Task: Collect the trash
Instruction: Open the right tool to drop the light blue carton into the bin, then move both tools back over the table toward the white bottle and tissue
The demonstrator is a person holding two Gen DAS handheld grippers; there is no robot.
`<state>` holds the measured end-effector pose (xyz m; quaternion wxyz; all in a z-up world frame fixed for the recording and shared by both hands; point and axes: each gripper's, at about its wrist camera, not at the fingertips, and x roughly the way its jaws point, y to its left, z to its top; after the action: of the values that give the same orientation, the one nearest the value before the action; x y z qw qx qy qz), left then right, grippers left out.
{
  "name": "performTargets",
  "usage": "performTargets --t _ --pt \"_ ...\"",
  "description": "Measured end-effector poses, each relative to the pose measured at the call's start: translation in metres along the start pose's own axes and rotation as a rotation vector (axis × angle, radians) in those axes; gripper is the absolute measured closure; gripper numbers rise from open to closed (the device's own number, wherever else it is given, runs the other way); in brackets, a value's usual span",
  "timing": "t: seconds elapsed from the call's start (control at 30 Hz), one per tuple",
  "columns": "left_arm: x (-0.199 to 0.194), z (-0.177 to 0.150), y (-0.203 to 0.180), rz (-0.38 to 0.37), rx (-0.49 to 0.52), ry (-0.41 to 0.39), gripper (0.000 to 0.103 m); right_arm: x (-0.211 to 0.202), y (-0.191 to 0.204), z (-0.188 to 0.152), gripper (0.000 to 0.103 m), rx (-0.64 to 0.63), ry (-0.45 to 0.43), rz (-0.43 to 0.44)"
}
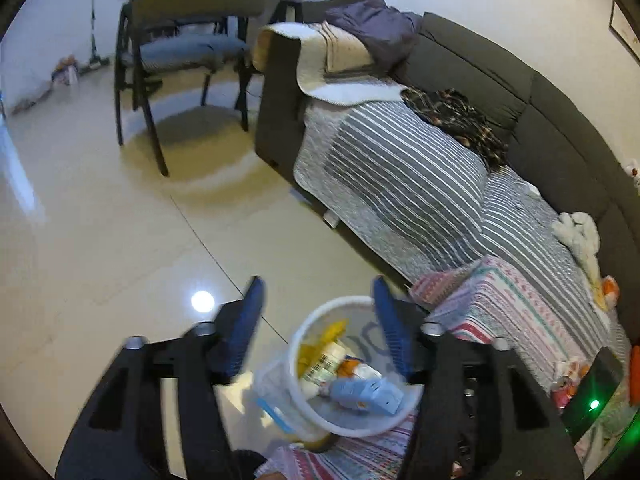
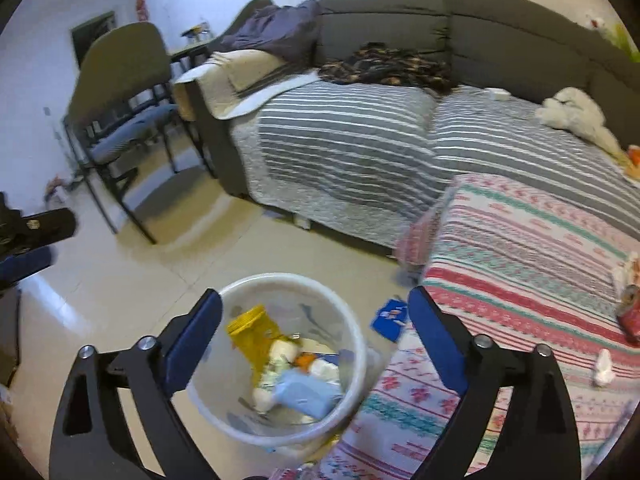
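Note:
A white round trash bin (image 1: 304, 332) stands on the tiled floor beside the sofa; it also shows in the right wrist view (image 2: 360, 344). It holds a yellow wrapper (image 2: 256, 332), a light blue carton (image 2: 308, 394) and white scraps. My left gripper (image 1: 318, 294) is open and empty above the bin's far rim. My right gripper (image 2: 314, 306) is open and empty over the bin. A blue packet (image 2: 388, 318) lies on the floor by the patterned blanket. A crumpled white tissue (image 2: 604, 368) and a red can (image 2: 630, 314) lie on the blanket.
A grey sofa (image 2: 400, 12) with striped covers (image 2: 348, 140) and a patterned blanket (image 2: 520, 248) fills the right. A chair (image 1: 188, 40) stands on the floor at the left. A plush toy (image 2: 576, 114) and dark clothes (image 2: 384, 64) lie on the sofa.

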<state>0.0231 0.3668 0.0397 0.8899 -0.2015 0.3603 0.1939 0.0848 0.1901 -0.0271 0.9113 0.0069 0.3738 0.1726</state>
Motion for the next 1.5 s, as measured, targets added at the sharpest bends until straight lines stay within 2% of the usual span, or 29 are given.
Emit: performTargets --t 0.17,0.37,0.63,0.93,1.5 --pt "-0.009 -0.007 -0.013 0.065 0.051 -0.063 0.017 -0.015 -0.016 0.006 0.007 0.030 -0.024 -0.105" --pt "-0.008 -0.022 -0.040 0.116 0.144 -0.078 0.014 -0.037 -0.045 0.009 0.007 0.067 -0.061 -0.213" --pt "-0.008 -0.044 -0.082 0.094 0.229 -0.076 0.012 -0.061 -0.095 -0.001 0.007 0.109 -0.079 -0.333" --pt "-0.011 -0.073 -0.136 0.045 0.317 -0.086 0.011 -0.087 -0.145 -0.011 0.007 0.156 -0.104 -0.398" --pt "-0.001 -0.128 -0.239 -0.058 0.449 -0.039 0.011 -0.130 -0.249 -0.044 0.007 0.254 -0.103 -0.512"
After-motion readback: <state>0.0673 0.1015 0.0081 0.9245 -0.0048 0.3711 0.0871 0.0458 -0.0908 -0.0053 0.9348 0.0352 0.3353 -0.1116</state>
